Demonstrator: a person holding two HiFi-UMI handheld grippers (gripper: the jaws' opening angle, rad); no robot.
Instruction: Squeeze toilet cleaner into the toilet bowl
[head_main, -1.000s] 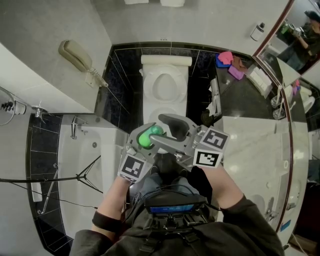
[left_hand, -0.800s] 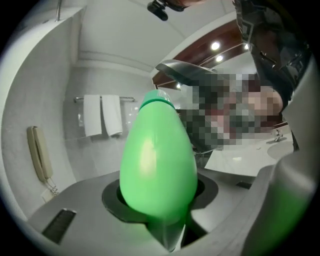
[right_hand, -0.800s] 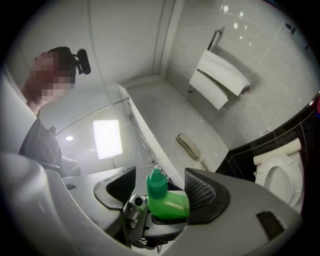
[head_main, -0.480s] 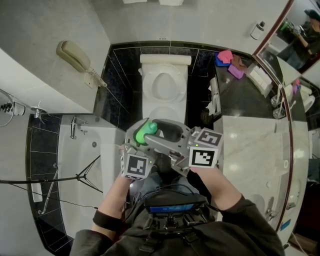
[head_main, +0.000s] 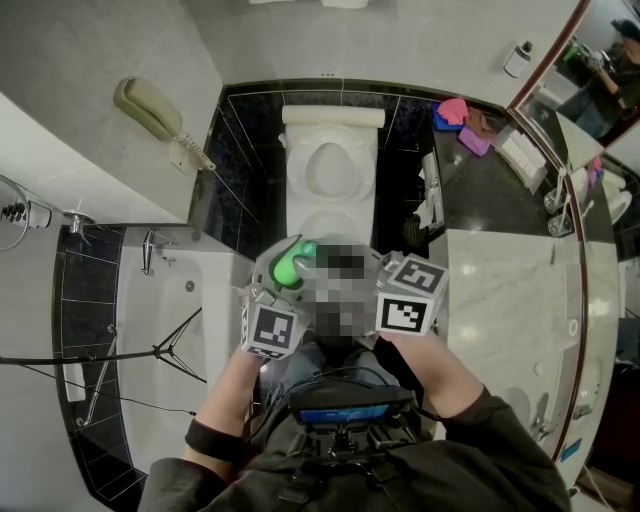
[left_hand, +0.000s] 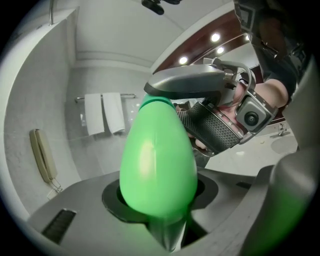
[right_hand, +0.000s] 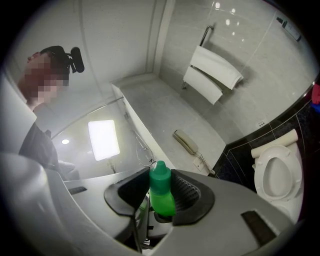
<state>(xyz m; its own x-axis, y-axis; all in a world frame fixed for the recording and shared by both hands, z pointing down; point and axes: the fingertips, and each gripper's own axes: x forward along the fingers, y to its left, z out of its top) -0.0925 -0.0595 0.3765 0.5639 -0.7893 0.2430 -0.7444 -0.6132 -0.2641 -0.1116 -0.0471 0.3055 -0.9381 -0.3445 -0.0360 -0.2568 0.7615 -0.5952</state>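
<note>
The left claw (left_hand: 159, 212) clenched the green toilet cleaner bottle (left_hand: 157, 160) at frame centre. The right claw (right_hand: 159, 202) was closing on its cap (right_hand: 160, 181), pads touching it. The toilet bowl (head_main: 331, 170) lay upper centre in the head view.

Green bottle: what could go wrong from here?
1. The jaws of the right gripper are closing on the cap while the left gripper grips the green bottle; once the cap loosens, that squeeze could spurt cleaner.
2. The bottle seems held short of the toilet bowl, so drips might land outside it.
</note>
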